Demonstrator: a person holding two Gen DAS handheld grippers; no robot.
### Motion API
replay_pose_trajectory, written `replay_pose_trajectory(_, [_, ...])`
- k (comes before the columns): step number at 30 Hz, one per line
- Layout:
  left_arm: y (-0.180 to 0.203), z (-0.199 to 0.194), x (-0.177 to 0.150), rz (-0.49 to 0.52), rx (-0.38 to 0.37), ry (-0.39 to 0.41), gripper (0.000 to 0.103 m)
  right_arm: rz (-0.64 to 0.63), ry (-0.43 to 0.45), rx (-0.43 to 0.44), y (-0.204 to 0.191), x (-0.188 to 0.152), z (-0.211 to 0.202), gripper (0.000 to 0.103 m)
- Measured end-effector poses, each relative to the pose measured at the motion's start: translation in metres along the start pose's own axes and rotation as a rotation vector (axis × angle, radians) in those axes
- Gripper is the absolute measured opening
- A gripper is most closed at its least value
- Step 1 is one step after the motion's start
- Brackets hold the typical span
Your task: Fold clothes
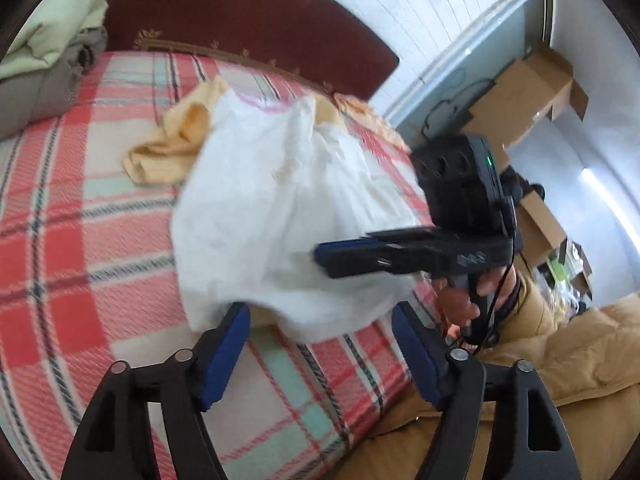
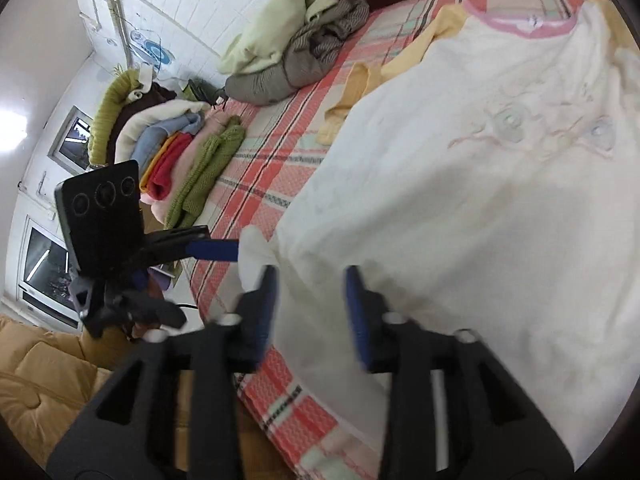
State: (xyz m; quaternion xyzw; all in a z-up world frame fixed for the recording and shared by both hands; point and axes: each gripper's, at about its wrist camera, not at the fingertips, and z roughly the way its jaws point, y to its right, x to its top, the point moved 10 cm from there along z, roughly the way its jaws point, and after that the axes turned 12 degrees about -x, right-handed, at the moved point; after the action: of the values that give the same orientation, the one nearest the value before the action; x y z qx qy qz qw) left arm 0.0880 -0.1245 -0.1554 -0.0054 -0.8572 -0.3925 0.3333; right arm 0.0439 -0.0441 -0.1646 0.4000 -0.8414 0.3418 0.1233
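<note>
A cream-white shirt with a pink collar and yellow sleeves is spread over the plaid bed blanket. Its near hem lies loosely between the blue pads of my right gripper, which stands open without pressing on the cloth. In the left wrist view the shirt looks bunched and blurred, just beyond my left gripper. That gripper is open with nothing between its fingers. From the right wrist view, the left gripper reaches in from the left, its tip by a corner of the hem. The right gripper crosses over the shirt's right side.
A stack of folded clothes sits at the bed's left edge, with a pale green pillow and grey garments behind. A dark red headboard backs the bed. Cardboard boxes stand to the right. A person's tan jacket is close.
</note>
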Motion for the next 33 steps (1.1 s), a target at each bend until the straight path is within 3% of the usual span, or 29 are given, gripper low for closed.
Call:
replay_pose_trajectory(1, [-0.001, -0.005, 0.008, 0.007, 0.024, 0.023, 0.083, 0.013, 0.059, -0.023, 0.014, 0.007, -0.018, 0.082])
replay_pose_trajectory(4, [-0.011, -0.009, 0.033, 0.021, 0.109, 0.062, 0.083, 0.058, 0.221, -0.103, 0.059, 0.029, -0.072, 0.082])
replay_pose_trajectory(7, [-0.011, -0.001, 0.047, 0.009, 0.1, 0.074, 0.083, 0.132, 0.314, -0.197, 0.117, 0.048, -0.113, 0.083])
replay_pose_trajectory(11, [0.012, 0.047, 0.046, 0.05, 0.033, 0.003, 0.083, 0.274, 0.301, -0.304, 0.202, 0.06, -0.128, 0.082])
replay_pose_trajectory(14, [0.038, 0.091, 0.042, 0.087, -0.026, -0.081, 0.083, 0.41, 0.273, -0.25, 0.246, 0.067, -0.122, 0.082])
replay_pose_trajectory(19, [0.061, 0.157, 0.035, 0.132, -0.098, -0.211, 0.083, 0.521, 0.245, -0.099, 0.259, 0.09, -0.096, 0.081])
replay_pose_trajectory(23, [0.064, 0.191, 0.033, 0.12, -0.12, -0.269, 0.083, 0.562, 0.237, -0.001, 0.259, 0.106, -0.082, 0.075])
replay_pose_trajectory(24, [0.063, 0.196, 0.033, 0.111, -0.125, -0.279, 0.083, 0.572, 0.235, 0.02, 0.259, 0.11, -0.079, 0.072])
replay_pose_trajectory(25, [0.061, 0.2, 0.033, 0.102, -0.124, -0.287, 0.083, 0.582, 0.233, 0.04, 0.26, 0.113, -0.076, 0.06])
replay_pose_trajectory(26, [0.06, 0.202, 0.031, 0.093, -0.121, -0.294, 0.083, 0.587, 0.224, 0.036, 0.263, 0.114, -0.071, 0.038])
replay_pose_trajectory(28, [0.059, 0.203, 0.028, 0.078, -0.114, -0.302, 0.083, 0.583, 0.206, -0.003, 0.269, 0.112, -0.064, 0.016])
replay_pose_trajectory(29, [0.059, 0.202, 0.027, 0.074, -0.114, -0.3, 0.083, 0.58, 0.197, -0.023, 0.272, 0.111, -0.061, 0.013])
replay_pose_trajectory(33, [0.058, 0.196, 0.028, 0.061, -0.114, -0.282, 0.083, 0.502, 0.331, -0.068, 0.267, 0.113, -0.098, 0.009])
